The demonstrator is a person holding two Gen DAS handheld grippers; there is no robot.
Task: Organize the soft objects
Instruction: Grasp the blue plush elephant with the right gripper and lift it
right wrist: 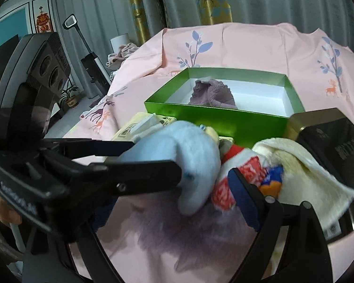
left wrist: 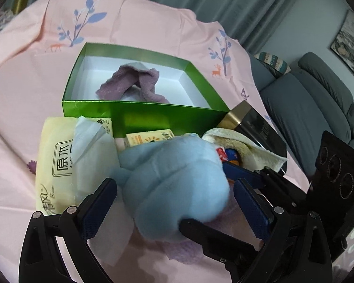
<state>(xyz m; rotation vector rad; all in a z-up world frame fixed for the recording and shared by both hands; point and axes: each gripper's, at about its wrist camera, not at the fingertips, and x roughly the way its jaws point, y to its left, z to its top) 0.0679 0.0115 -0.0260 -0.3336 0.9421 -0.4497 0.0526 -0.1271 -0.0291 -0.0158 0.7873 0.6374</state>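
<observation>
A light blue plush toy lies on the pink cloth in front of a green box; a purple towel lies inside the box. My left gripper is open, its fingers on either side of the plush. In the right wrist view the plush sits between the left gripper's black fingers and my right gripper's blue-padded finger. My right gripper is open around the plush's red-and-white part; its other finger is hidden. The green box and purple towel show behind.
A yellow tissue pack lies left of the plush, a small yellow carton behind it. A cream towel and a black-and-gold box lie to the right. A grey sofa stands beyond the table edge.
</observation>
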